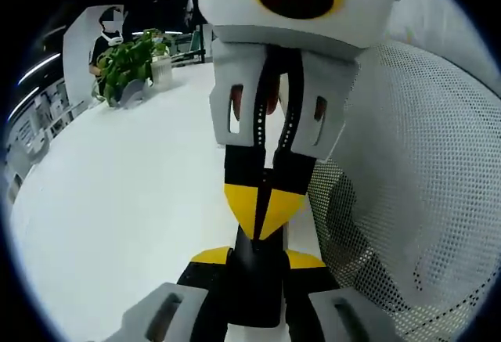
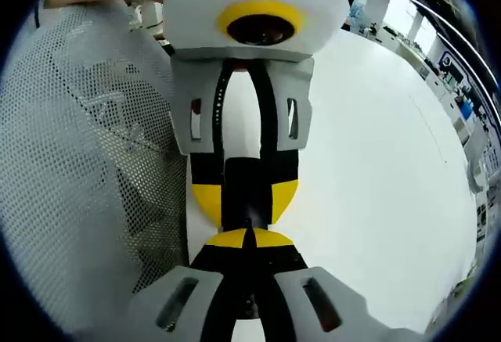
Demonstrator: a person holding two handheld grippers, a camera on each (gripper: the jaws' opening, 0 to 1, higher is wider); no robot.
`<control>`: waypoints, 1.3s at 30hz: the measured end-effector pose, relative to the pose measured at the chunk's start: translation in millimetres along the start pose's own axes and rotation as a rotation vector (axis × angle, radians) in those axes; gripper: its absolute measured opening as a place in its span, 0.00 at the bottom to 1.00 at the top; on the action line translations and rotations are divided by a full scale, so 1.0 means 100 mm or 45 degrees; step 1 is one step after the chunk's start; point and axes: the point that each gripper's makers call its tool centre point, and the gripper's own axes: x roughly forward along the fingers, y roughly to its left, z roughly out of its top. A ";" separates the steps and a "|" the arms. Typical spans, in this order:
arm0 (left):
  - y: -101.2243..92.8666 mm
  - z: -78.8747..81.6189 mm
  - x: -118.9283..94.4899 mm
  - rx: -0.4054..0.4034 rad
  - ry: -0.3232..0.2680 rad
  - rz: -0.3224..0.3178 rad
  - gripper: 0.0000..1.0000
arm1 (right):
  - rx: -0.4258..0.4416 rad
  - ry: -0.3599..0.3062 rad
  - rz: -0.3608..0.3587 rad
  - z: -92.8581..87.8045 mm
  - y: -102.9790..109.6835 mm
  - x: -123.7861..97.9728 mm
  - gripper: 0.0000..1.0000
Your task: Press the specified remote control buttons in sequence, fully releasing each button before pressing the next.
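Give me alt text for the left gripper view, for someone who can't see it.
The left gripper clamps a black remote between its fingers, while the right gripper, fingers closed, points in from the top with its yellow tips at the remote. Behind are a white table, a potted plant and a white mesh chair back.
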 end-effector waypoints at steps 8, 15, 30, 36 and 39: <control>0.00 0.00 0.00 -0.001 -0.002 -0.001 0.24 | -0.021 0.013 0.037 0.05 -0.01 0.03 0.00; 0.00 -0.01 0.00 0.001 0.002 -0.002 0.24 | 0.001 0.043 0.029 0.07 -0.01 0.04 0.00; 0.01 0.00 0.00 -0.011 -0.008 0.001 0.24 | 0.203 -0.105 0.075 -0.15 -0.01 -0.09 0.12; 0.01 0.00 0.01 0.002 -0.002 0.011 0.24 | 0.256 -0.132 0.079 -0.26 -0.03 -0.12 0.24; 0.00 -0.01 0.01 0.018 0.006 0.022 0.25 | 0.216 -0.092 0.097 -0.37 0.01 -0.12 0.25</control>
